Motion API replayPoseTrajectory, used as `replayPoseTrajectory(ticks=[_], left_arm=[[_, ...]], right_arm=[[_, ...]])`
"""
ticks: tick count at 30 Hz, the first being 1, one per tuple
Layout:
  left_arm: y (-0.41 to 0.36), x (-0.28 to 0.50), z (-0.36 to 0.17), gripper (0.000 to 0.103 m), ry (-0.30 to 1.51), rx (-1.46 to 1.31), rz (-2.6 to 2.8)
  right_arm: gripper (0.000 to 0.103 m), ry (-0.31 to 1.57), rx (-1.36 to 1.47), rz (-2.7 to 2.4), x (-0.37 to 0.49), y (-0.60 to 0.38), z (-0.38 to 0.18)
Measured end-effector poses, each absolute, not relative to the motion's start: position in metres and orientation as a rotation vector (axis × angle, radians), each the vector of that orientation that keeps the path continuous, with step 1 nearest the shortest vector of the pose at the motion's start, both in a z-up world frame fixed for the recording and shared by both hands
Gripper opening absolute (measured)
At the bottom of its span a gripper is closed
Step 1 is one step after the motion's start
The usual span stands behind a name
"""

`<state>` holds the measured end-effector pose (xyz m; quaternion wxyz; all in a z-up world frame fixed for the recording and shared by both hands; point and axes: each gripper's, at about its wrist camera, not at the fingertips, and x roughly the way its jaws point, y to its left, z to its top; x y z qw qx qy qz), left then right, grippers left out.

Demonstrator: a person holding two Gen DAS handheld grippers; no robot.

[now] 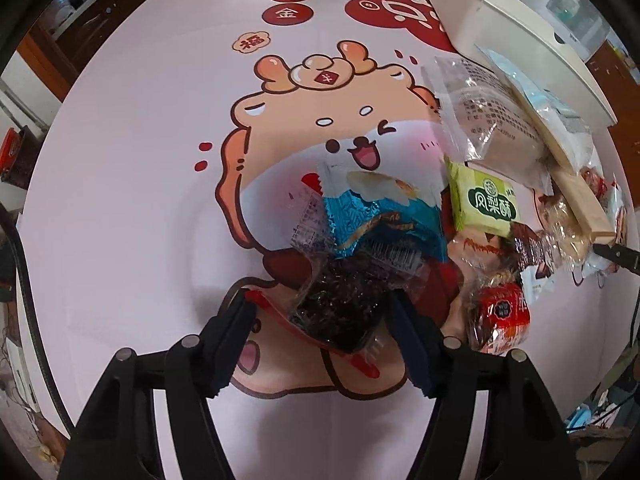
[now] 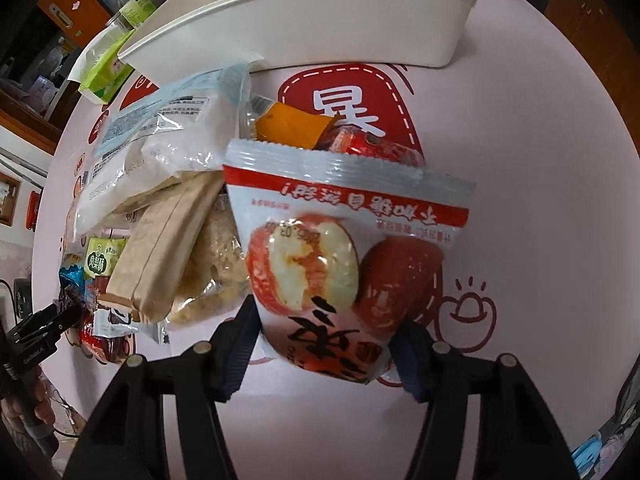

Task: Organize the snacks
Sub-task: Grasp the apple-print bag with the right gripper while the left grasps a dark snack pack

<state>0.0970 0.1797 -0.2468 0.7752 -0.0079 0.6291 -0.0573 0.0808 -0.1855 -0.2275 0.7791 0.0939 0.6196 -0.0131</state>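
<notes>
Bin [image 2: 320, 20]: contents unseen | snack pile [image 2: 180, 200]: on table beside it

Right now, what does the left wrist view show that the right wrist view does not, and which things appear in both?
Only the left wrist view: the left tool straddling a clear packet of dark snack, and the cartoon animal print on the tablecloth.

Only the right wrist view: the right tool around a white and red date packet, an orange wrapper behind it, and a bottle.

Both: the cream bin, the green pineapple-cake packet and the tan bar.
</notes>
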Motion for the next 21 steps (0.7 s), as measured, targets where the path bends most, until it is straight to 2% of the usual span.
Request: replayPoseTrajectory(ticks=[5, 7, 9, 14, 15, 16, 17, 18, 19, 21], left_arm=[[0.171, 0.099, -0.249, 0.073, 1.376, 0.01, -0.152], [0.168, 0.098, -0.251, 0.081, 1.399, 0.006, -0.169], [0.167, 0.094, -0.251, 0.084, 1.406, 0.006, -0.18], [0.151, 0.087, -0.254, 0.083, 1.392, 0.123, -0.192], [0.15, 0.083, -0.255, 0.077, 1.379, 0.151, -0.201], [0.148, 0.082, -0.254, 0.061, 1.369, 0.158, -0.211], [0.146, 0.079, -0.251, 0.051, 1.357, 0.161, -0.221], [0.145, 0.079, -0.248, 0.025, 1.351, 0.163, -0.223], [0.145, 0.08, -0.247, 0.006, 1.358, 0.154, -0.222], [0.149, 0.084, -0.247, 0.006, 1.374, 0.099, -0.213]], right_arm=[[0.057, 1.337, 0.197, -0.031, 0.082, -0.182, -0.227], [0.057, 1.338, 0.201, -0.031, 0.082, -0.182, -0.228], [0.057, 1.339, 0.206, -0.029, 0.082, -0.182, -0.228], [0.056, 1.335, 0.2, -0.028, 0.081, -0.183, -0.228], [0.055, 1.336, 0.198, -0.029, 0.081, -0.184, -0.228], [0.055, 1.336, 0.195, -0.029, 0.081, -0.184, -0.228], [0.055, 1.337, 0.194, -0.029, 0.081, -0.184, -0.228], [0.054, 1.337, 0.194, -0.029, 0.081, -0.184, -0.228], [0.053, 1.336, 0.194, -0.027, 0.08, -0.184, -0.228], [0.051, 1.334, 0.188, -0.027, 0.08, -0.184, -0.228]])
